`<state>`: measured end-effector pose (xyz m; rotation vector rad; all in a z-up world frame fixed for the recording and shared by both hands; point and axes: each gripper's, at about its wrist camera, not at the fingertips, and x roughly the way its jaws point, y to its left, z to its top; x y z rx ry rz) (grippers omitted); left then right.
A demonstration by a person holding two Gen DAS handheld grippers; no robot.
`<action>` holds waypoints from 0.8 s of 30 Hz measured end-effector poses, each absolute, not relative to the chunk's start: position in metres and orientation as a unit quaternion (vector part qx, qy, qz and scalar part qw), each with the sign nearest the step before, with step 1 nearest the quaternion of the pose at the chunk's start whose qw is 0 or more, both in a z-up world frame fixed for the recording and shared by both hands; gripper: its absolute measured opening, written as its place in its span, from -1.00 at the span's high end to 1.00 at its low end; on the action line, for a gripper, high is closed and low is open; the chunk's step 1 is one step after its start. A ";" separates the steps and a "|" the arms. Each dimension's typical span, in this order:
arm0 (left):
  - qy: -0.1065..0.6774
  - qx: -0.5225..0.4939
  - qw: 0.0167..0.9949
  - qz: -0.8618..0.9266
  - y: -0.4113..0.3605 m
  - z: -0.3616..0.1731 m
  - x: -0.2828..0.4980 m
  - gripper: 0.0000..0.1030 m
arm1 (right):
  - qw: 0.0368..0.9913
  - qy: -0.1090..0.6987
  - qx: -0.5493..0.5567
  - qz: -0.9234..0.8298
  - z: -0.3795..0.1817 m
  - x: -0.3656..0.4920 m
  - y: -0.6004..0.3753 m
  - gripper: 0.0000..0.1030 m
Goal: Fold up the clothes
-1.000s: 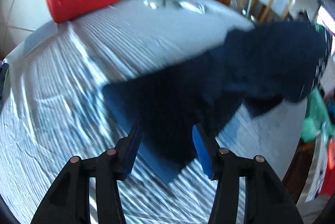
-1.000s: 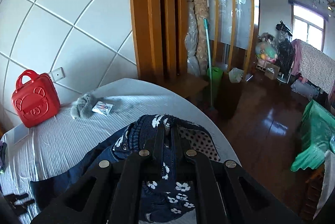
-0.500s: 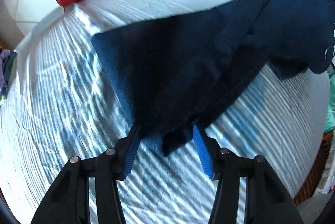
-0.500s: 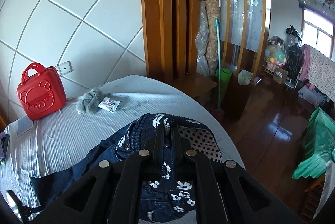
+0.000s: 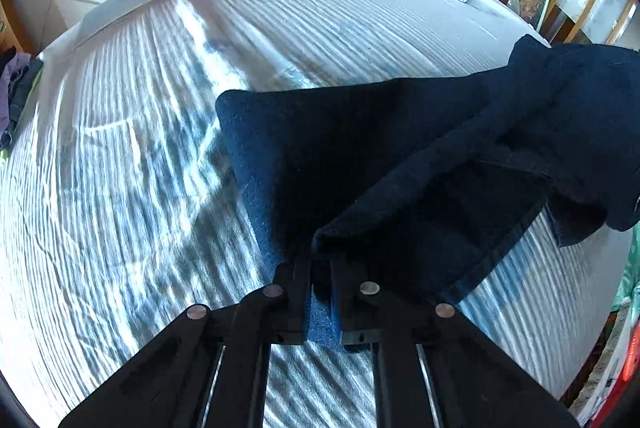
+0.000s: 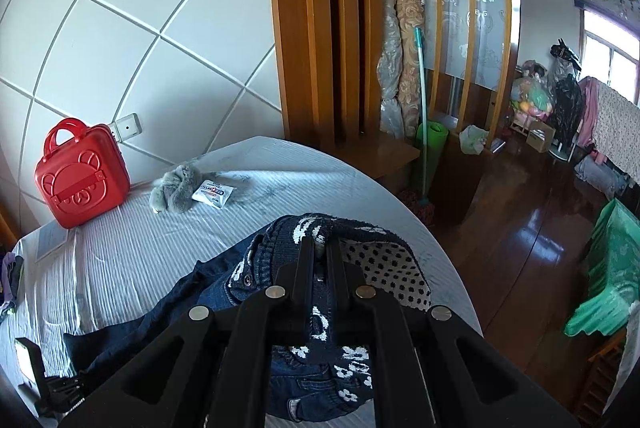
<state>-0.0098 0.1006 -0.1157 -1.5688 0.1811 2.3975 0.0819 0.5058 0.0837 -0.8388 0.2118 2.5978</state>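
Dark blue jeans lie across the striped white bed sheet, one leg stretched toward me in the left wrist view. My left gripper points steeply down at the leg's end, its jaws closing on a bunched fold of the hem, and the pads press the cloth. In the right wrist view my right gripper is shut on the knitted waistband, navy with white flowers, and holds it raised above the bed. The rest of the jeans hangs down to the left.
A red bear-faced case stands at the wall end of the bed. A grey plush toy and a white wipes packet lie next to it. Clothes are heaped at the left edge. The bed drops to a wooden floor on the right.
My left gripper has come down onto the leg's end and its jaws have gone from wide apart to shut on the hem. The right gripper keeps its grip and has barely moved.
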 end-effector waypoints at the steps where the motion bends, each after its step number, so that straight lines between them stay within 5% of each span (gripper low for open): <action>1: 0.069 -0.541 0.132 0.828 0.103 -0.114 -0.010 0.88 | 0.203 0.074 -0.301 0.929 0.082 0.082 0.506 0.90; 6: 0.025 -0.475 0.090 0.875 0.073 -0.055 -0.016 0.94 | 0.195 0.055 -0.283 0.938 0.097 0.079 0.497 0.91; 15: -0.036 -0.323 -0.050 0.944 -0.082 0.064 -0.035 0.93 | 0.052 -0.025 -0.157 0.986 0.206 0.050 0.396 0.91; 24: -0.031 -0.226 -0.204 0.952 -0.233 0.154 0.048 0.93 | -0.073 -0.013 -0.014 0.997 0.283 0.055 0.295 1.00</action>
